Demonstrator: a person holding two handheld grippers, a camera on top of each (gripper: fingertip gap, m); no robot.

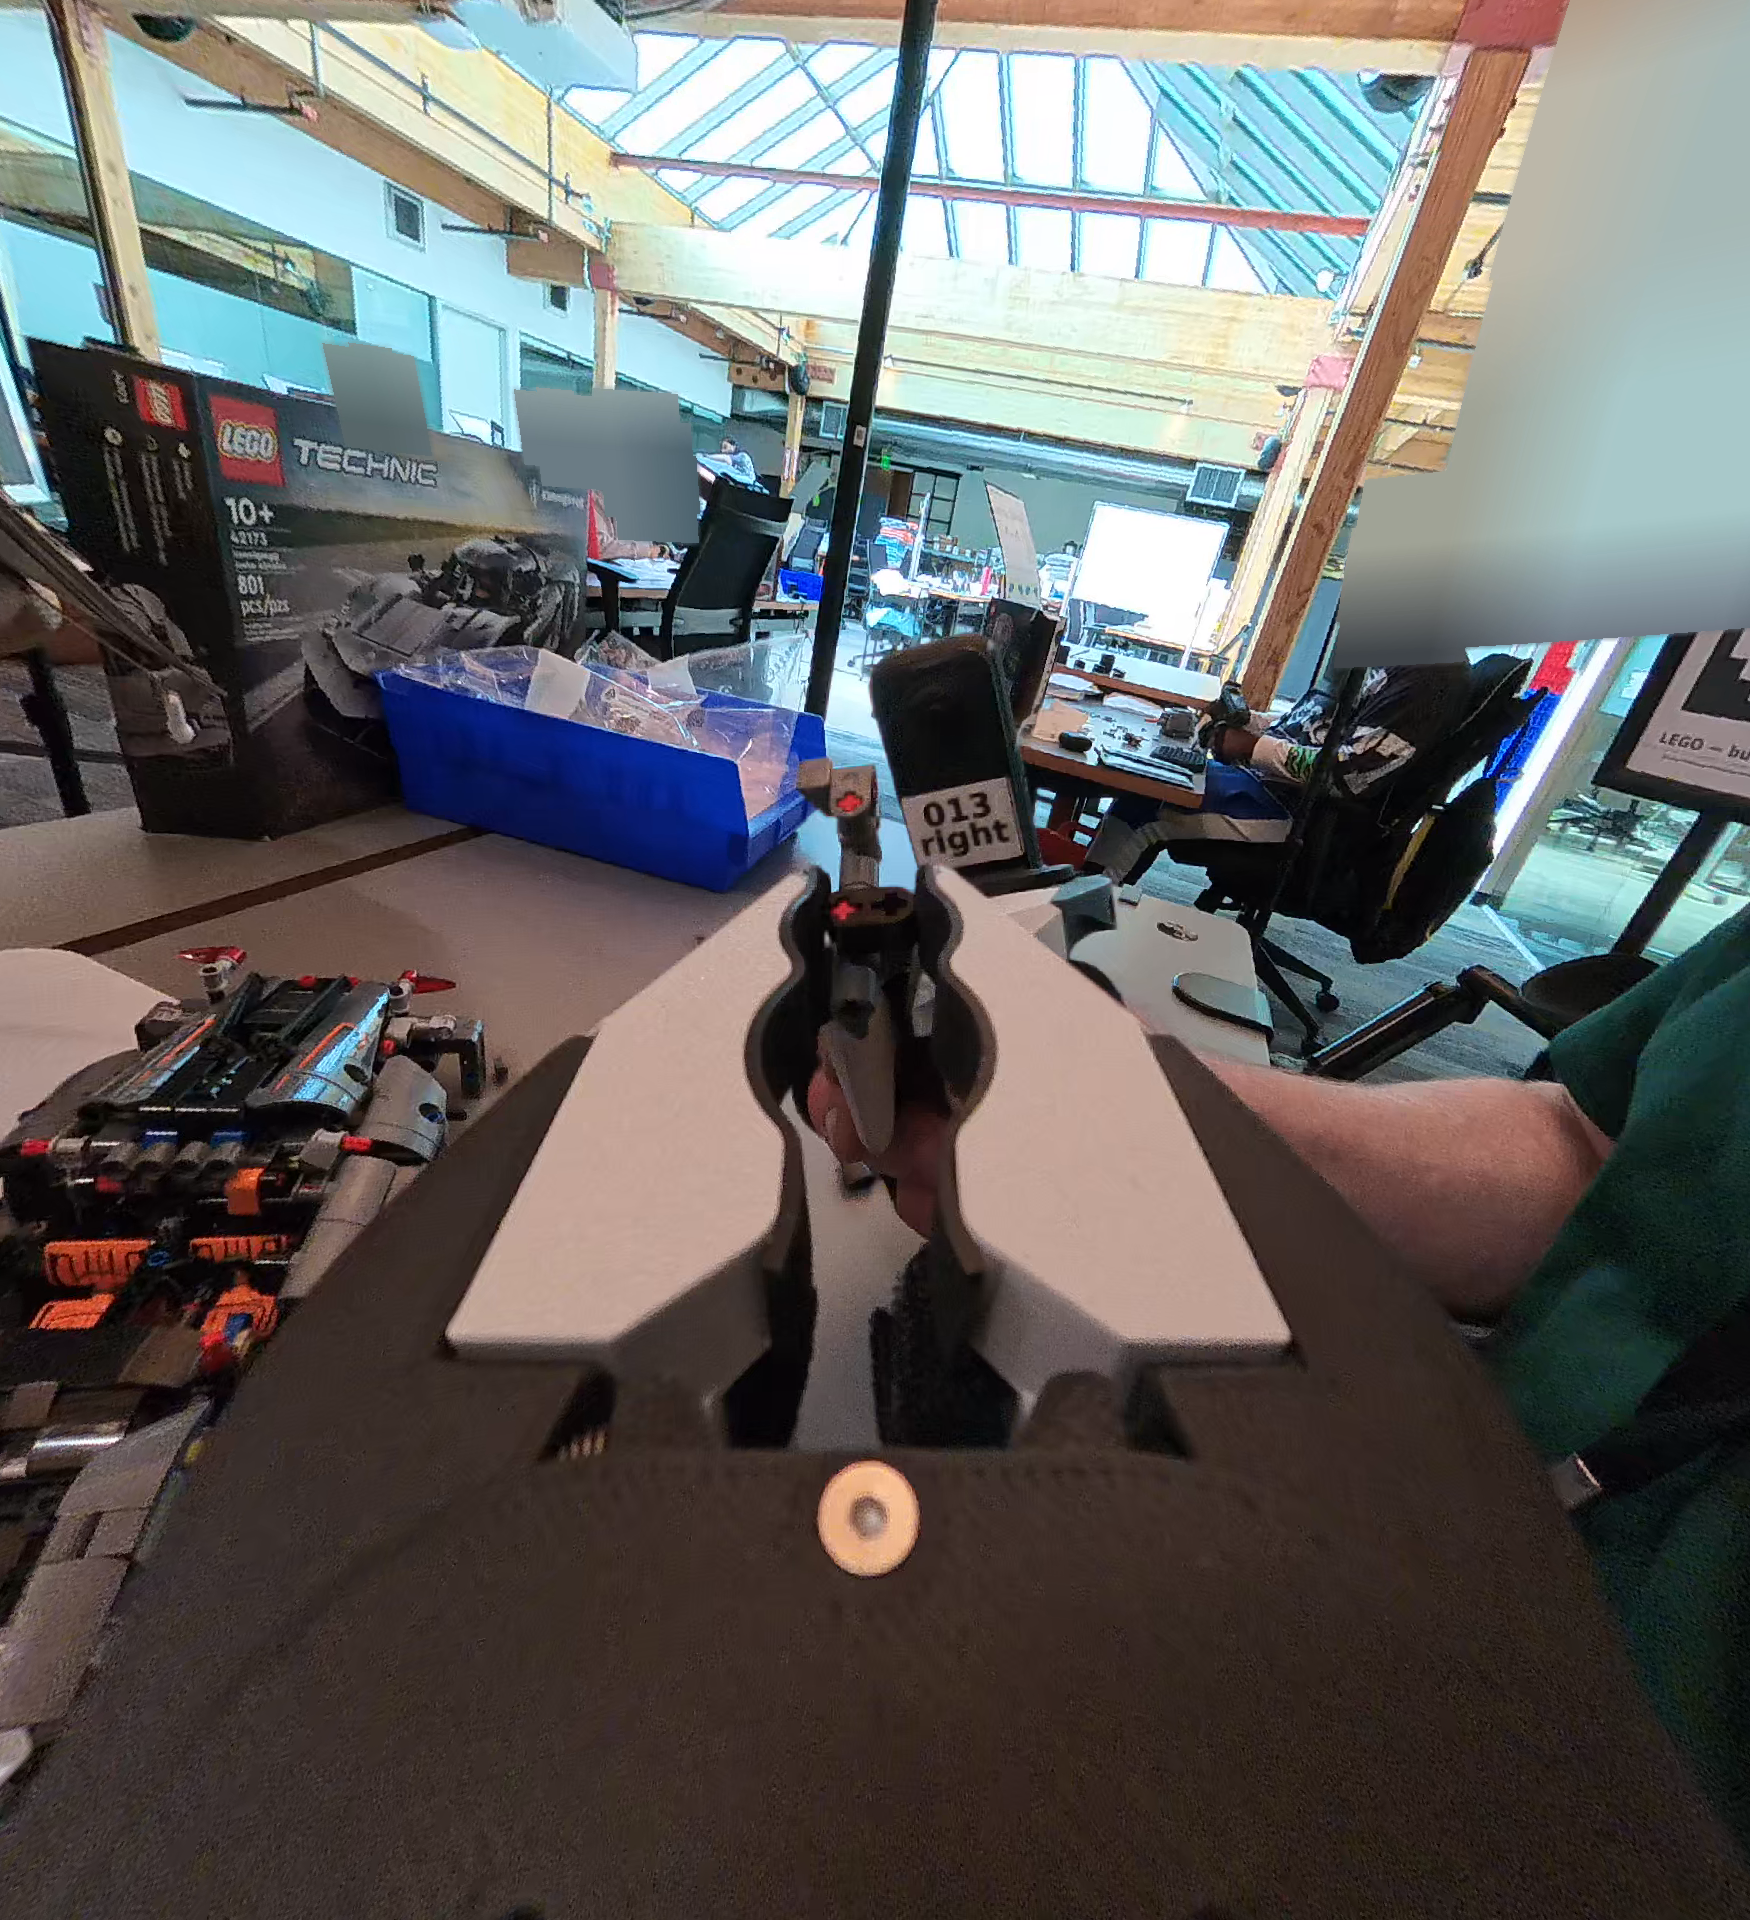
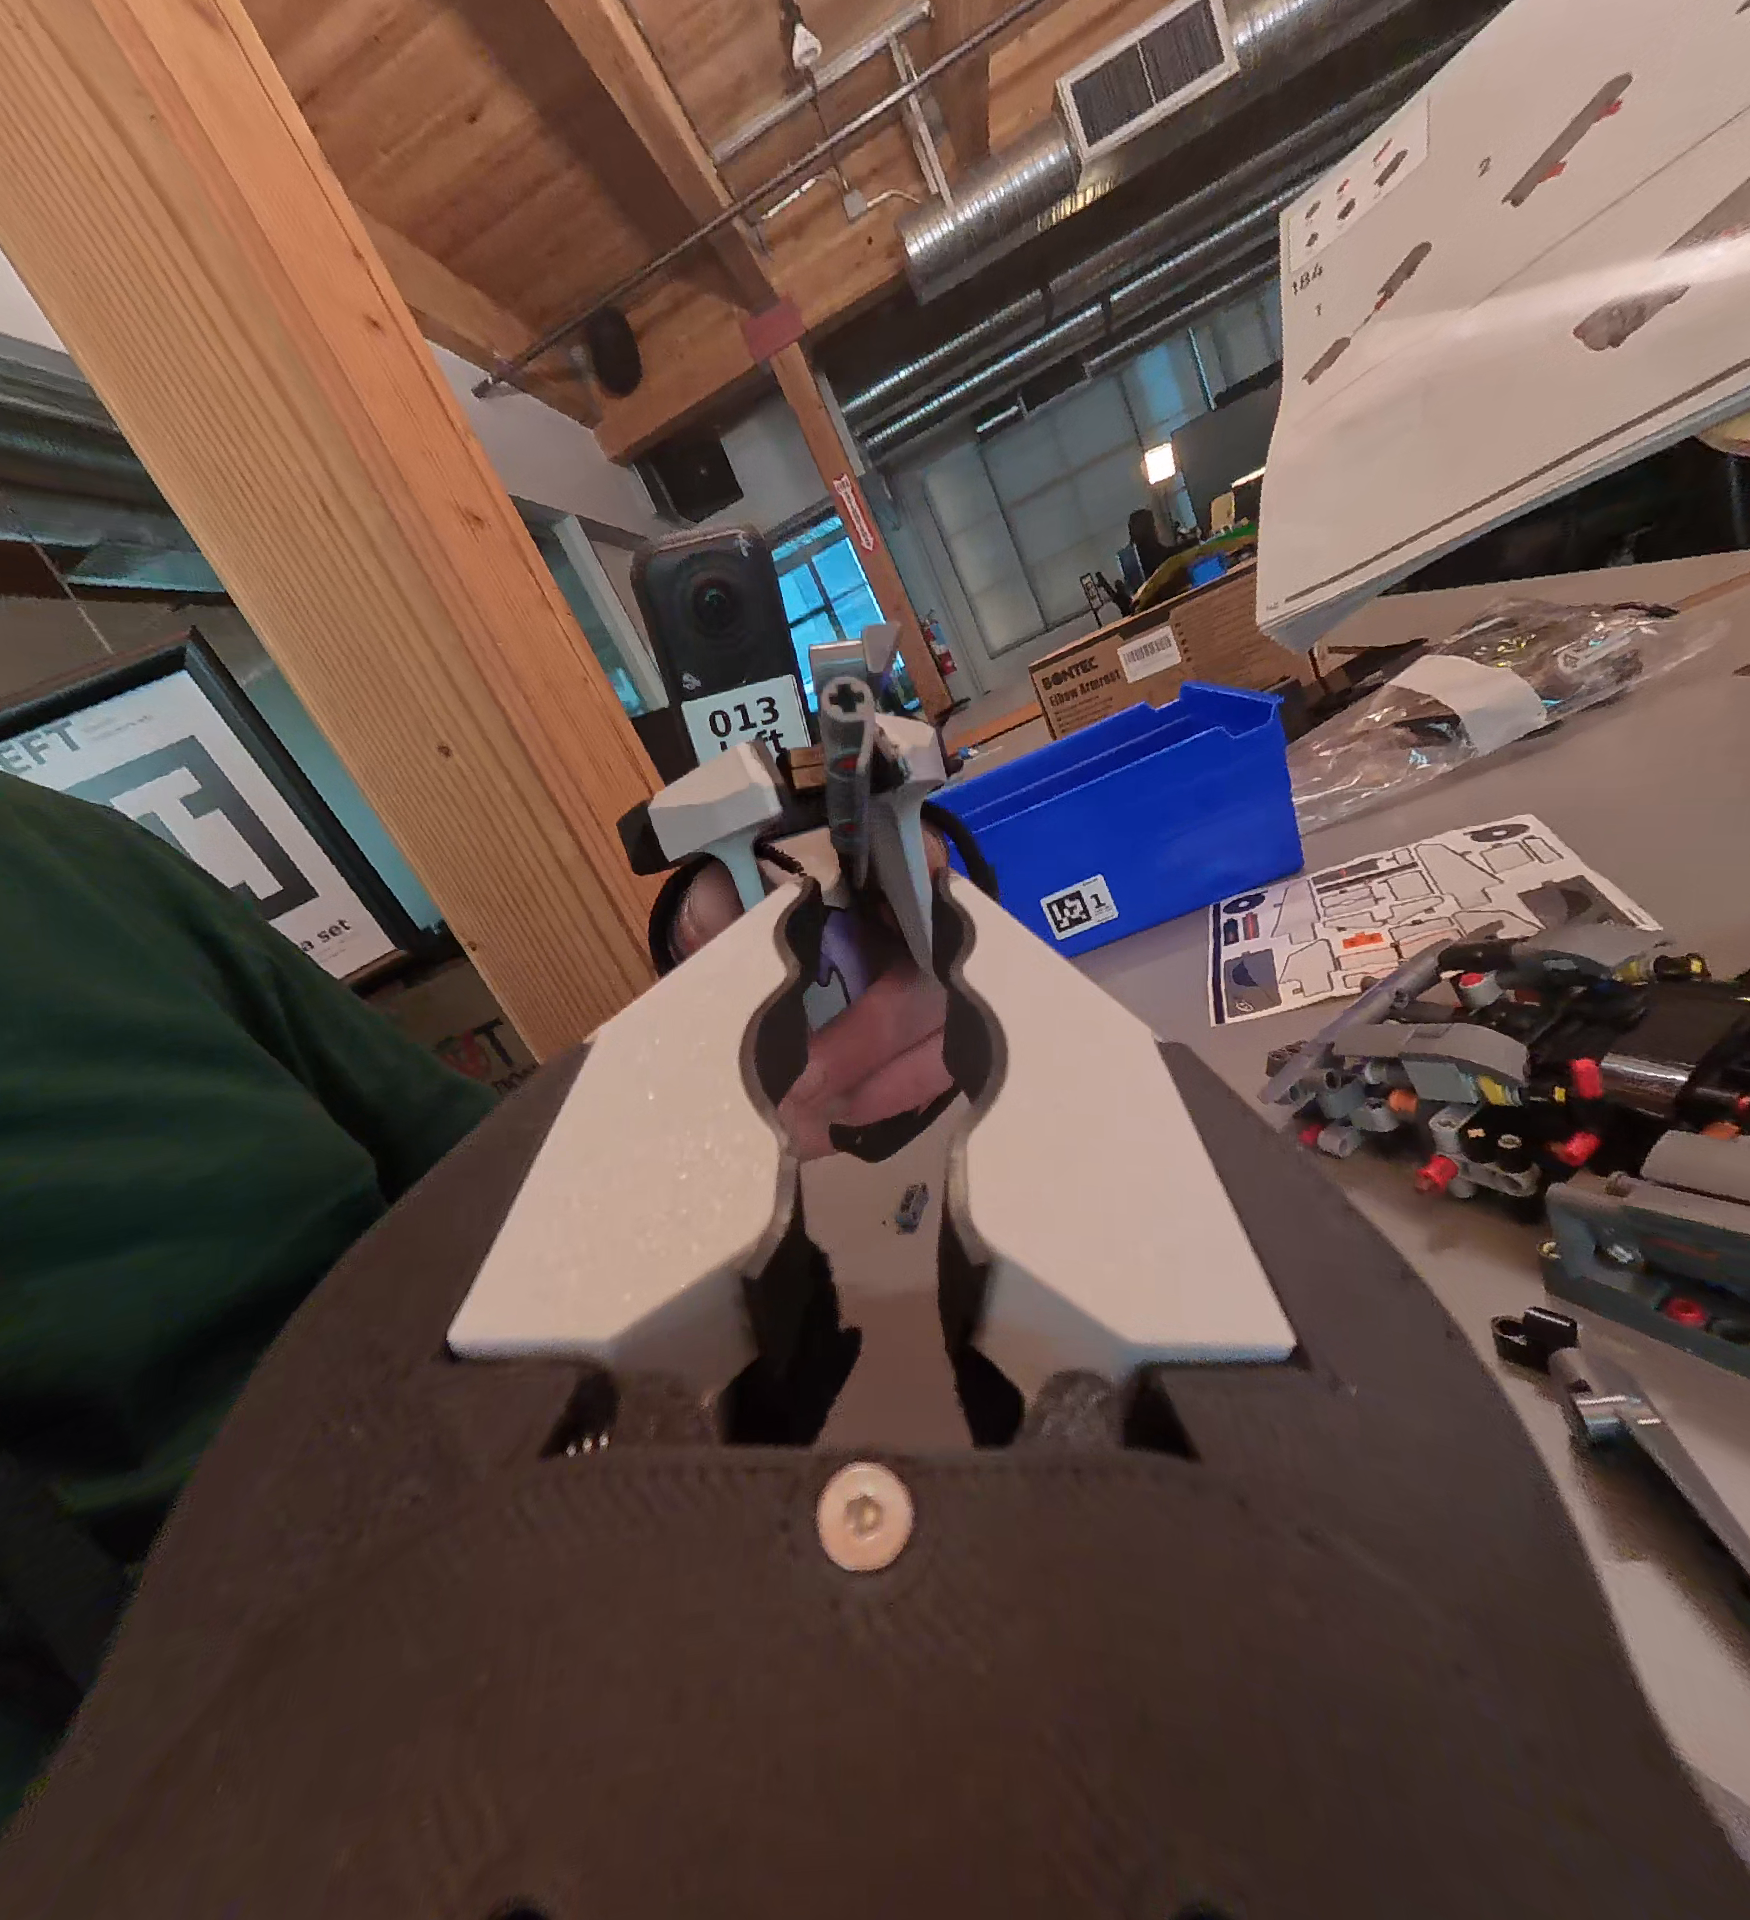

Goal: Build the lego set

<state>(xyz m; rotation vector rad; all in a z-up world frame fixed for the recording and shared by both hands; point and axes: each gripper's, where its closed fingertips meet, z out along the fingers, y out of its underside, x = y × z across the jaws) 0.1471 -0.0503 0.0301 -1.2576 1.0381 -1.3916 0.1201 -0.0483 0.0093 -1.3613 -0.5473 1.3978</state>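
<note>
A small grey and black lego piece with red pins (image 1: 863,920) is held in the air between my two grippers, which face each other. My left gripper (image 1: 873,896) is shut on its near end. My right gripper (image 2: 873,891) is shut on the same piece (image 2: 855,790), which sticks up past its fingertips. The half-built dark car model (image 1: 216,1122) lies on the table to the left, below the left gripper. In the right wrist view the model (image 2: 1598,1039) is at the right. A hand shows behind each gripper's fingers.
A blue bin (image 1: 590,774) with plastic bags stands behind, beside the lego box (image 1: 310,582). In the right wrist view there are a blue bin (image 2: 1141,810), a sticker sheet (image 2: 1411,914), the open instruction booklet (image 2: 1536,260), bags (image 2: 1494,675) and loose parts (image 2: 1577,1382). Left and right tips are no more than a few centimetres apart. The half-built dark car model (image 1: 216,1122) is about 20 cm from both grippers' fingertips.
</note>
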